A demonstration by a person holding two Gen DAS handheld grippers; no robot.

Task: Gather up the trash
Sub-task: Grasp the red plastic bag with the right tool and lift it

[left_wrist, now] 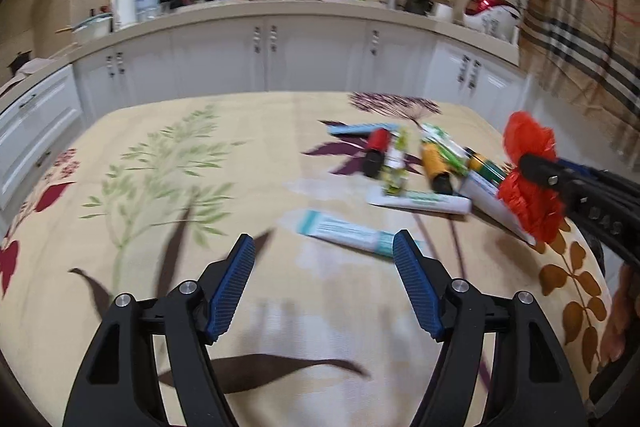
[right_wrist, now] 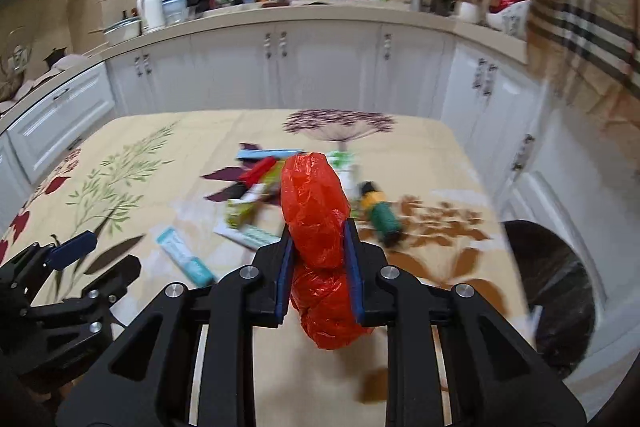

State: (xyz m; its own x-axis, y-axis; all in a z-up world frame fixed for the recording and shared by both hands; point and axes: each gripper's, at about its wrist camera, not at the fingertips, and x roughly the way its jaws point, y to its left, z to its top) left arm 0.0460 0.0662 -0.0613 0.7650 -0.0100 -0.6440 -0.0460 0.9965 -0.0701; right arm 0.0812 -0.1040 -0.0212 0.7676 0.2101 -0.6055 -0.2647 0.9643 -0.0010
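My left gripper [left_wrist: 324, 247] hung spread wide above the floral tablecloth [left_wrist: 168, 187], nothing between its blue pads, a teal-and-white tube [left_wrist: 344, 233] lying just beyond them. Further right sat the heap of tubes and bottles [left_wrist: 420, 167]. My right gripper [right_wrist: 318, 247] pinched a crumpled red plastic bag [right_wrist: 314, 195], lifted off the cloth.

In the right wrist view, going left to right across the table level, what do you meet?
Left claw → teal-and-white tube → red plastic bag held in the right claw → green bottle → black-lined bin.
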